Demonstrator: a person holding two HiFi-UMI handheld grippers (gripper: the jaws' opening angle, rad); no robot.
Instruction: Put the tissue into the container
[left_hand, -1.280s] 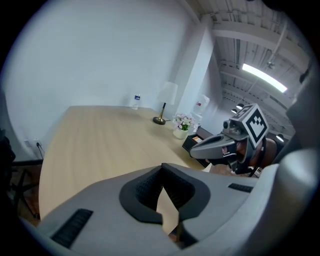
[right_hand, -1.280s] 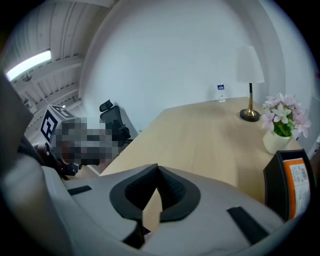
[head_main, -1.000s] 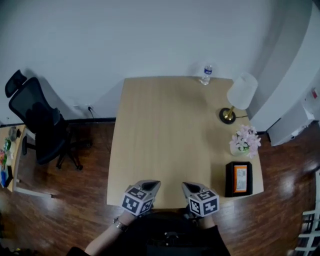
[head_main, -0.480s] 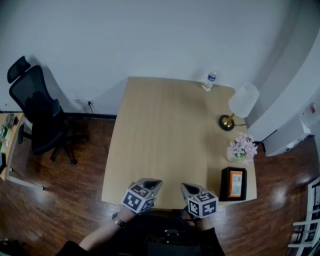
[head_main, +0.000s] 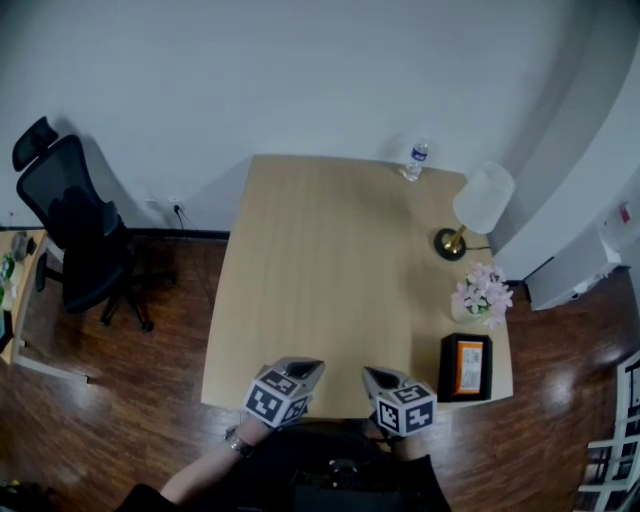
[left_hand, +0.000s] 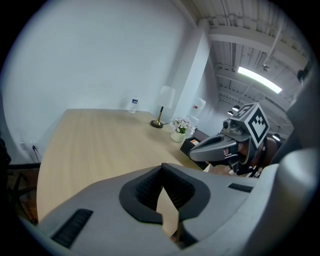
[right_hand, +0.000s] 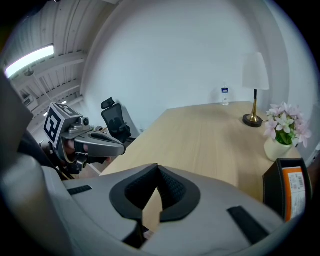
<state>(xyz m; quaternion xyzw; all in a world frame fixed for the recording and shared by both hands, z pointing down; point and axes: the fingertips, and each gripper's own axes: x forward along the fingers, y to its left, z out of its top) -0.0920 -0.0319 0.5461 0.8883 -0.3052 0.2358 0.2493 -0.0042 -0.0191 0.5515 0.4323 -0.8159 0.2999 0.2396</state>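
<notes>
A black box with an orange label (head_main: 466, 366) stands at the table's near right corner; the right gripper view also shows the box (right_hand: 290, 192). No loose tissue is visible in any view. My left gripper (head_main: 303, 369) and right gripper (head_main: 376, 376) hover side by side over the near edge of the wooden table (head_main: 330, 270), both well left of the box. In the left gripper view the left gripper (left_hand: 162, 168) has its jaws closed tip to tip with nothing between them. The right gripper (right_hand: 157, 168) looks the same in its own view, shut and empty.
A pot of pink flowers (head_main: 480, 297) stands just behind the box, then a table lamp (head_main: 478, 200) and a water bottle (head_main: 415, 158) at the far edge. A black office chair (head_main: 75, 235) stands on the wood floor to the left.
The head view has shifted slightly, so the table and box sit a little differently in frame. Both grippers stay where they were, still shut.
</notes>
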